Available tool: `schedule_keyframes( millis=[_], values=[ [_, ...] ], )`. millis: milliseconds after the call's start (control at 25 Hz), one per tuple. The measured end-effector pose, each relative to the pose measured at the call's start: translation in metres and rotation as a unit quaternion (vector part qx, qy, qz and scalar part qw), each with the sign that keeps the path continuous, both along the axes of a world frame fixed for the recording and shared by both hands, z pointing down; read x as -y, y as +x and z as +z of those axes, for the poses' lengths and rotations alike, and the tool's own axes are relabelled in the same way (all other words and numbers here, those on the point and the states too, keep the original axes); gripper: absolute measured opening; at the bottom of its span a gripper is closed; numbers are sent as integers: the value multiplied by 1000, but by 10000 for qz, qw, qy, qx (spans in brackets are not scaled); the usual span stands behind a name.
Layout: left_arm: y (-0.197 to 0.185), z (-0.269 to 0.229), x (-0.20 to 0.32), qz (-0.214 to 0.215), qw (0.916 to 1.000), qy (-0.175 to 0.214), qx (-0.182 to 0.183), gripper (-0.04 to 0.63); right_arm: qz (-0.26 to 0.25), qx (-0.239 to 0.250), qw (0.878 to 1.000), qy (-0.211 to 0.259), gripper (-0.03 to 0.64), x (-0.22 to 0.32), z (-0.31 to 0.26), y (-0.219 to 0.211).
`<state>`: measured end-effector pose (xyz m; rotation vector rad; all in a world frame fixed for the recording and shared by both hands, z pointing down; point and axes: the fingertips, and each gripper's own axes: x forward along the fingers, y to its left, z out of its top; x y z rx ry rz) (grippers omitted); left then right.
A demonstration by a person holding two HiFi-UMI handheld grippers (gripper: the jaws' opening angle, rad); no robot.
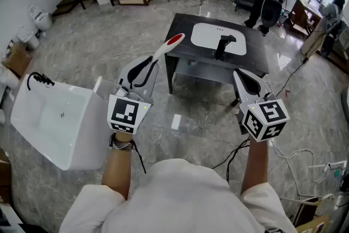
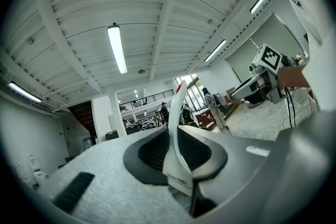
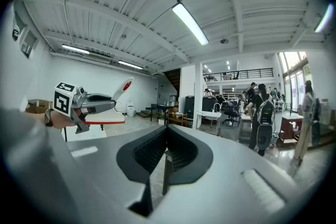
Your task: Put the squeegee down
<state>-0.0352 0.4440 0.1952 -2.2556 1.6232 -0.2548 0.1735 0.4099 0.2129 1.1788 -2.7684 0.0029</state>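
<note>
The squeegee (image 1: pixel 169 45) has not yet been put down: it is held in the air, short of the dark counter (image 1: pixel 257 60), with the floor beneath it. It is clamped by its white handle in the left tool (image 1: pixel 151 63), whose pads are pressed on either side of the handle in the left gripper view; the red-marked end of the handle is pointed ahead toward the counter, and in the right gripper view the white blade with its red edge is seen just under the tool. The right tool (image 1: pixel 240 73) is held beside it, well apart, with its jaws brought together on nothing. A white basin (image 1: pixel 209 35) and a black faucet (image 1: pixel 223 46) are set into the counter top, and bare dark surface is left around them. The carrying step is judged to be in hand. For the next move, the squeegee would probably need to be brought over a bare part of the counter and lowered until it rests. Only then should the left tool be opened and drawn back clear of the handle.
</note>
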Motion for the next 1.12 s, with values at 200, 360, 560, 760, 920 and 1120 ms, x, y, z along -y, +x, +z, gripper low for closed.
schedule_keyframes(
  millis=[200, 360, 560, 760, 920, 1120],
  values=[
    [5, 0, 2, -20, 10000, 0, 18, 54, 119, 96, 9999, 82, 8, 5, -4, 7],
    [11, -1, 2, -71, 10000, 3, 52, 52, 124, 238, 9995, 139, 8, 5, -8, 15],
    [19, 4, 5, -244, 9997, -20, 92, 49, 44, 244, 9997, 60, 8, 10, -5, 28],
    [24, 13, 2, -490, 9987, -25, 129, 49, -91, 230, 9997, -2, 8, 9, 4, 36],
    [24, 18, 9, -613, 9980, -85, 126, 48, -203, 239, 9995, -79, 8, 18, 11, 35],
    [13, 25, 39, -681, 9975, -136, 109, 48, -238, 250, 9993, -117, 8, 46, 17, 27]
  ],
)
